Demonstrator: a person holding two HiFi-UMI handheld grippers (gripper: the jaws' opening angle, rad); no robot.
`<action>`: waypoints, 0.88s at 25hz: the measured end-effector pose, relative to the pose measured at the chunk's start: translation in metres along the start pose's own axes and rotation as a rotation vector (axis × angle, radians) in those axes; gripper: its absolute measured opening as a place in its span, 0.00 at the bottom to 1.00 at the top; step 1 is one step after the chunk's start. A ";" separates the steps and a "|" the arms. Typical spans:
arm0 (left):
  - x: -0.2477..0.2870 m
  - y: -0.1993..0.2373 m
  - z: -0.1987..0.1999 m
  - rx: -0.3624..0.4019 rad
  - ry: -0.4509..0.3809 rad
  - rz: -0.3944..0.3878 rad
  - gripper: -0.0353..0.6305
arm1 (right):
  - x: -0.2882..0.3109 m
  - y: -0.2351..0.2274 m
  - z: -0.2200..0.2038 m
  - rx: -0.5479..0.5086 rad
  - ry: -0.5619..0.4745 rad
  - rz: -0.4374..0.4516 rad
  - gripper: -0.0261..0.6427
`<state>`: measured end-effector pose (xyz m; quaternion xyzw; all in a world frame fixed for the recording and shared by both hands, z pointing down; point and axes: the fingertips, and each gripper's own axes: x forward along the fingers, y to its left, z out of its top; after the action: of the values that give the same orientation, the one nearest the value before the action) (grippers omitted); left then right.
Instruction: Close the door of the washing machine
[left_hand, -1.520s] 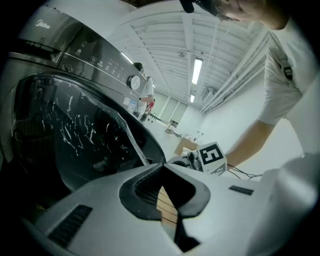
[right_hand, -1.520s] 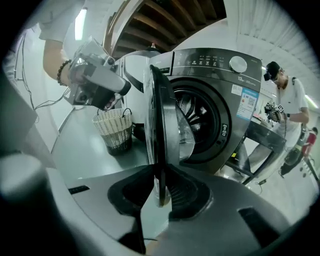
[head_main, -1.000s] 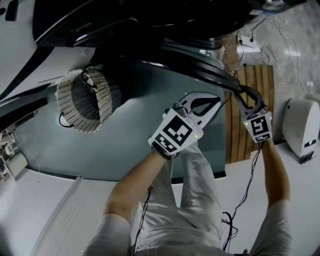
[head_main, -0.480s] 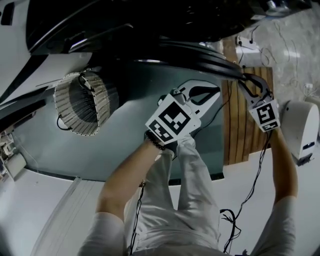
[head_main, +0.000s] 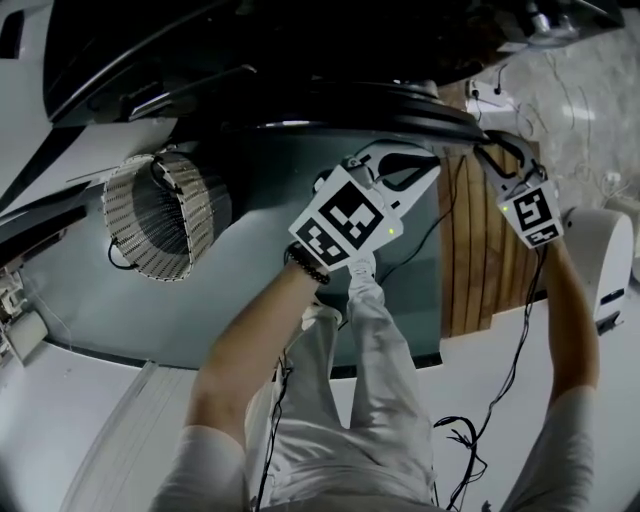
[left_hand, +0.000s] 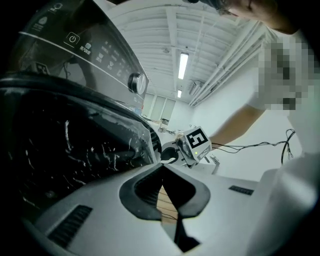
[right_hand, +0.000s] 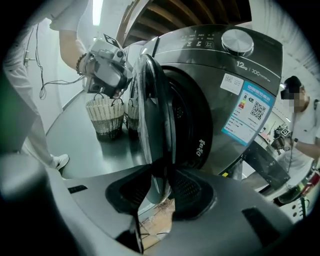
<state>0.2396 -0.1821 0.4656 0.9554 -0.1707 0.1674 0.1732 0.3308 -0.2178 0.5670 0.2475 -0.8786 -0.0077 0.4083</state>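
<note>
At the far left a wicker basket stands on the dark floor. It is well apart from the door's swing, so nothing there blocks the closing.

The left hand-held gripper comes next, clenched on nothing, its two jaws pressed tip to tip. It points at the outer face of the door near the free rim, on the side away from the drum. Whether the tips touch the glass cannot be told. Closed jaws make one blunt nose, which would suit pushing the panel toward the machine better than spread fingers would.

The door itself hangs partly open. The right gripper view shows it edge-on, with the drum opening of the washing machine to its right and the basket beyond it to the left.

Furthest right, the right hand-held gripper is released. Its jaws have just been opening, and the door's rim stands in the gap between them without being pinched. This reads as letting go after steering the door by its edge, so that the rim can swing in without dragging the gripper against the machine's front.

The door is not yet latched — the closing push is still to come, probably from the left side.
</note>
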 end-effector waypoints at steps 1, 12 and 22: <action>0.001 0.003 0.003 0.007 -0.004 0.006 0.06 | 0.002 -0.005 0.001 0.003 -0.002 -0.008 0.23; -0.002 0.023 0.013 0.019 -0.036 0.039 0.06 | 0.022 -0.046 0.010 0.013 0.021 -0.077 0.25; -0.010 0.038 0.019 0.032 -0.043 0.066 0.06 | 0.036 -0.082 0.019 0.092 0.022 -0.269 0.26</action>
<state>0.2209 -0.2202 0.4553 0.9554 -0.2030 0.1549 0.1487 0.3331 -0.3088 0.5625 0.3816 -0.8324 -0.0191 0.4014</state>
